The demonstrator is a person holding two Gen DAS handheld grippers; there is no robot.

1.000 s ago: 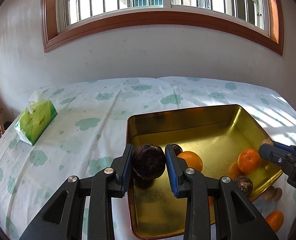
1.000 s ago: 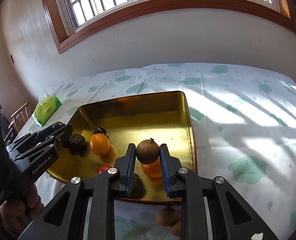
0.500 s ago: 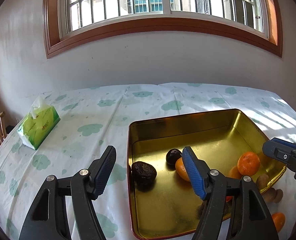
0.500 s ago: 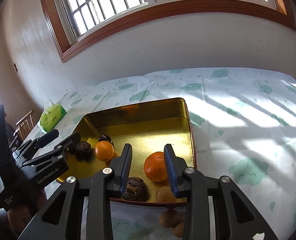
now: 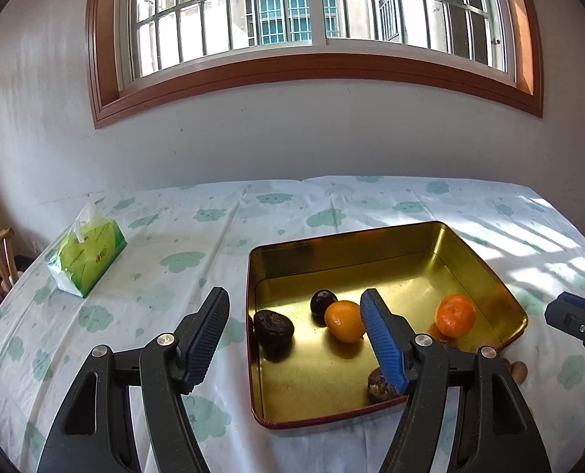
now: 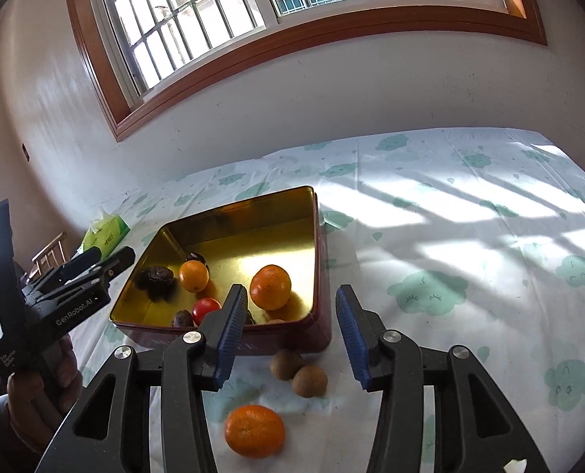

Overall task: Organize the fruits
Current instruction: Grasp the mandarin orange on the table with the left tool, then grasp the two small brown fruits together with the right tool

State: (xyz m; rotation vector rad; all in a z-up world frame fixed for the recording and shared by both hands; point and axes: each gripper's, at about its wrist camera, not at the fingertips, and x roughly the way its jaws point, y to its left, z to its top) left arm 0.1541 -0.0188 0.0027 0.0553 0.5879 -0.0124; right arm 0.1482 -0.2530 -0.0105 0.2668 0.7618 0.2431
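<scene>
Gaping empty, both: left hand-held gripper [image 5: 294,323], right hand-held gripper [image 6: 288,317]; only right view shows tangerine [image 6: 254,430] outside tin [image 6: 320,276].

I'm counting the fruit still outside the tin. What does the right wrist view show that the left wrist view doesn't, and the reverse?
Only the right wrist view shows the loose orange and both small brown fruits on the tablecloth in front of the tin, plus a red tomato inside it.

Only the left wrist view shows the whole tissue pack up close.

Both show the gold tin, two oranges and a wrinkled dark fruit inside; both grippers, left gripper and right gripper, are open.
</scene>
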